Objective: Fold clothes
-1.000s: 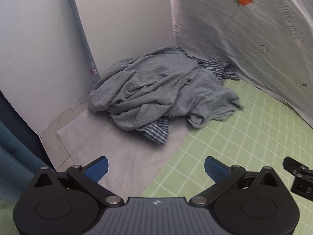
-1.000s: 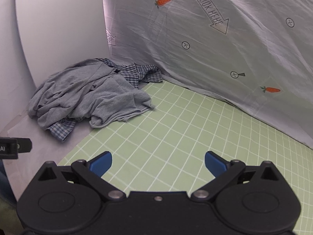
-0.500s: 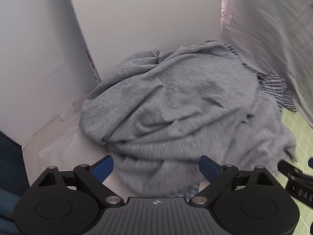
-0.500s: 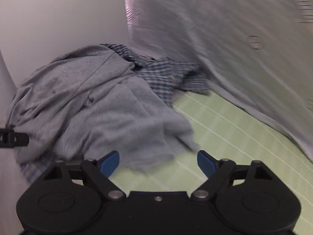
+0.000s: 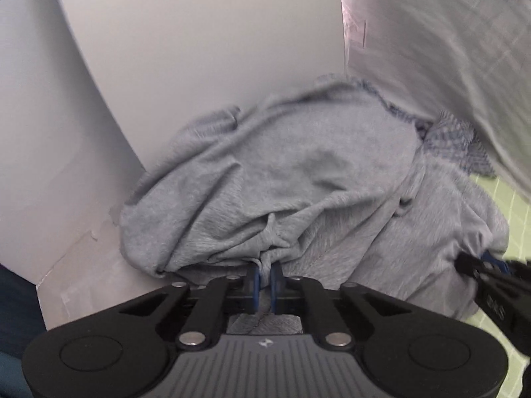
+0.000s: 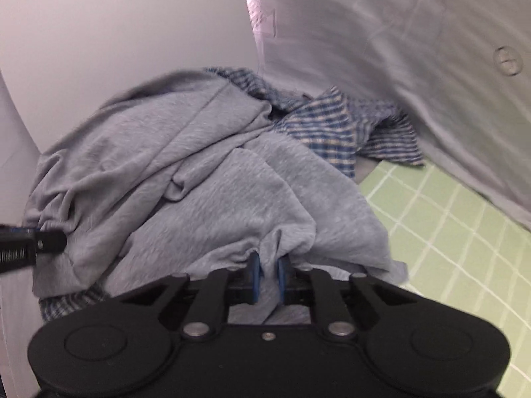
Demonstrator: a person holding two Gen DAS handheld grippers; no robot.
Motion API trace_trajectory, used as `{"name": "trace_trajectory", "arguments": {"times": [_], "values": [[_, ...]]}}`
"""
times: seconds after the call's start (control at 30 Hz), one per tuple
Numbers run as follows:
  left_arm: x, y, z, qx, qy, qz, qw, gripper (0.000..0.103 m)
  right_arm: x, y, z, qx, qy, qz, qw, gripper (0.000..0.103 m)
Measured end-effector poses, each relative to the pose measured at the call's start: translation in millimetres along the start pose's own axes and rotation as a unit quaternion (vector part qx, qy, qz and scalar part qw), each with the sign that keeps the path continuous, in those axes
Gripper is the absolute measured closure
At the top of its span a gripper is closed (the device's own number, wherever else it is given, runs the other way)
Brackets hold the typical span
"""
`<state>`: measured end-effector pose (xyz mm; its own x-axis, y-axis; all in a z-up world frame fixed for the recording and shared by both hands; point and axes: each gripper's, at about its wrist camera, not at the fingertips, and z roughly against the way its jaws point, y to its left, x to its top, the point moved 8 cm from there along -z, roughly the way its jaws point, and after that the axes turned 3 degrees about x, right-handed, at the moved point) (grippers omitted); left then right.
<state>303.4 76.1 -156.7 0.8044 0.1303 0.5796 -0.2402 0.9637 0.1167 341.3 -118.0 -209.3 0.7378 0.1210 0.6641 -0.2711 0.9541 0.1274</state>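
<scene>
The grey shirt (image 5: 282, 179) lies crumpled in the corner, heaped over a blue checked shirt (image 6: 335, 122) that shows at 1 o'clock. The left gripper (image 5: 264, 277) has its 2 fingers clenched on a bunched fold at the grey shirt's near edge. The right gripper (image 6: 267, 277) likewise pinches a fold, beside the green grid mat (image 6: 448, 219) at 3 o'clock.

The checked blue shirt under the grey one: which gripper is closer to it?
Right. The right gripper grips the grey garment just before the checked shirt; the left gripper holds the far side.
</scene>
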Motion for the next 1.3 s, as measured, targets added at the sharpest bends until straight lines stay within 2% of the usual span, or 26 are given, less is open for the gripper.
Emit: {"name": "trace_trajectory", "arguments": {"times": [0.3, 0.47, 0.63, 0.73, 0.8, 0.87, 0.9, 0.93, 0.97, 1.0, 1.03, 1.07, 1.1, 1.13, 1.2, 1.3], "values": [[2, 8, 71, -0.001, -0.075, 0.002, 0.9972, 0.097, -21, -15, 108, -0.034, -0.092, -0.019, 0.995, 0.095], [-8, 7, 136, -0.01, -0.128, 0.01, 0.9917, 0.098, -43, -18, 173, -0.065, -0.138, -0.009, 0.988, 0.101], [-28, -10, 198, -0.05, -0.146, 0.019, 0.9878, 0.098, -68, -36, 236, -0.066, -0.165, -0.029, 0.984, 0.103], [-52, -35, 211, -0.068, -0.132, 0.002, 0.9888, 0.097, -87, -54, 245, -0.081, -0.15, -0.028, 0.985, 0.103], [-72, -50, 206, -0.089, -0.089, -0.003, 0.992, 0.096, -103, -68, 240, -0.082, -0.12, -0.046, 0.988, 0.102], [-90, -56, 200, -0.104, -0.047, 0.005, 0.9935, 0.091, -116, -78, 230, -0.088, -0.087, -0.056, 0.991, 0.101], [-96, -55, 197, -0.108, -0.035, 0.008, 0.9935, 0.09, -120, -82, 225, -0.096, -0.074, -0.055, 0.991, 0.095], [-98, -54, 195, -0.11, -0.031, 0.008, 0.9934, 0.089, -124, -84, 219, -0.099, -0.058, -0.051, 0.992, 0.075], [-97, -52, 194, -0.107, -0.034, 0.002, 0.9937, 0.085, -127, -86, 214, -0.1, -0.048, -0.051, 0.993, 0.062], [-95, -50, 192, -0.103, -0.037, -0.003, 0.9939, 0.073, -129, -89, 210, -0.103, -0.046, -0.057, 0.992, 0.042], [-93, -50, 188, -0.1, -0.042, -0.013, 0.994, 0.057, -128, -92, 205, -0.103, -0.044, -0.062, 0.992, 0.035], [-92, -49, 185, -0.098, -0.046, -0.023, 0.9938, 0.049, -127, -93, 198, -0.096, -0.038, -0.067, 0.992, 0.035], [-87, -48, 180, -0.095, -0.05, -0.031, 0.9937, 0.035, -126, -95, 190, -0.09, -0.031, -0.072, 0.993, 0.03], [-83, -46, 173, -0.092, -0.052, -0.035, 0.9937, 0.027, -124, -95, 180, -0.086, -0.023, -0.071, 0.993, 0.019], [-75, -44, 155, -0.092, -0.043, -0.044, 0.9938, 0.026, -119, -93, 157, -0.082, -0.007, -0.058, 0.995, 0.013], [-64, -50, 121, -0.096, -0.021, -0.054, 0.9936, 0.024, -116, -85, 123, -0.096, 0.015, -0.02, 0.995, 0.01]]}}
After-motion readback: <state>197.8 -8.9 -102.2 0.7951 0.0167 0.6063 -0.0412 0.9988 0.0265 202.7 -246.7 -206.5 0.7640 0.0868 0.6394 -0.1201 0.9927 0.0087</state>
